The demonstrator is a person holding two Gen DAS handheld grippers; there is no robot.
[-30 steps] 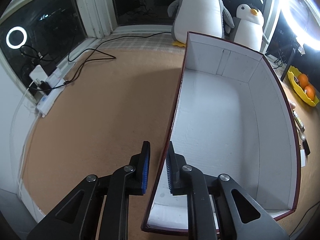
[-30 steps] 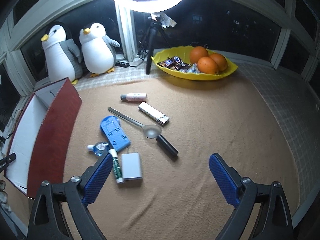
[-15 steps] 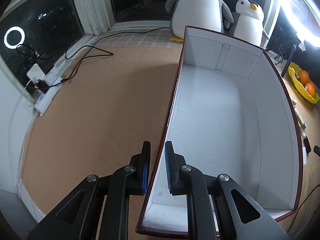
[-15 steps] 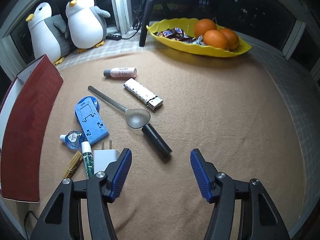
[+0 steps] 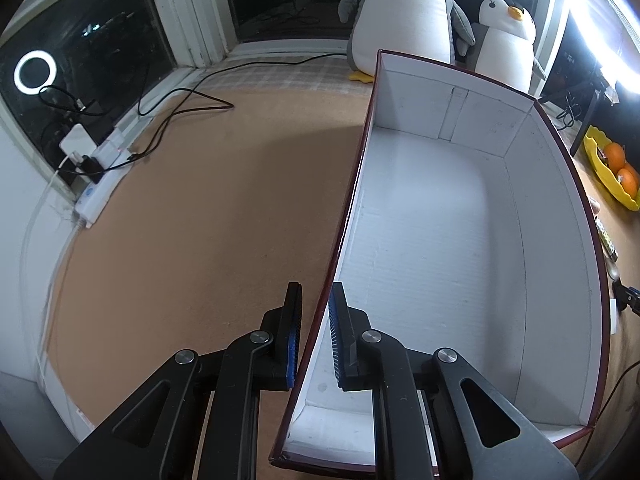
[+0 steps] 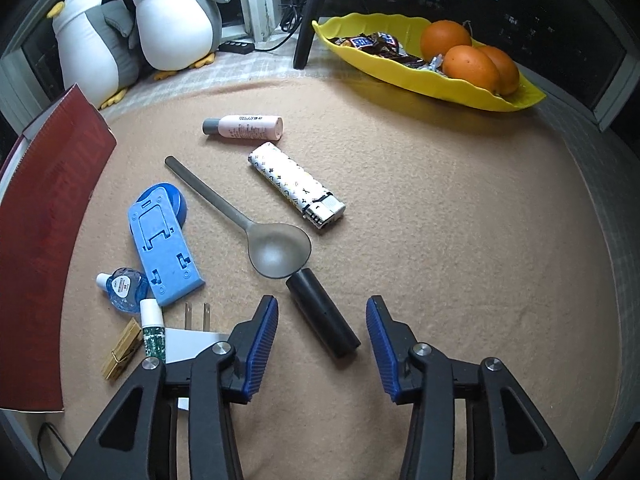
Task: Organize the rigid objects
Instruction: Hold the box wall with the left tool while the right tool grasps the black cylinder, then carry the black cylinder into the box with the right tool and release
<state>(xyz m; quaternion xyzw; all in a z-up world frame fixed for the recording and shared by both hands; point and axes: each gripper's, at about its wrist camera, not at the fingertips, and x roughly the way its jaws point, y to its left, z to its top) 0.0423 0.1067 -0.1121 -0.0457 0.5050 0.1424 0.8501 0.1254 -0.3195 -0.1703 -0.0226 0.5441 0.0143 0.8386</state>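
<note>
My left gripper [image 5: 316,292] is shut on the left wall of the box [image 5: 552,240], which is white inside, dark red outside and has nothing in it. My right gripper [image 6: 321,304] hangs low over the tan carpet, jaws closing. A black cylinder [image 6: 322,314] lies between its blue pads, with a gap on both sides. Around it lie a grey spoon [image 6: 256,228], a patterned lighter [image 6: 296,186], a pink bottle [image 6: 244,127], a blue phone stand [image 6: 164,248], an eye-drop bottle [image 6: 122,288], a green tube [image 6: 153,332], a white plug [image 6: 192,340] and a clothespin [image 6: 120,354].
The box's red side [image 6: 44,208] stands at the left of the object pile. A yellow dish [image 6: 440,84] with oranges and sweets sits at the back right, near a tripod leg [image 6: 308,28]. Two plush penguins [image 6: 176,12] stand behind. A power strip [image 5: 100,188] and cables lie left of the box.
My right gripper has come down toward the carpet and narrowed its jaws around the black cylinder. The left gripper still clamps the box wall in the same place.
</note>
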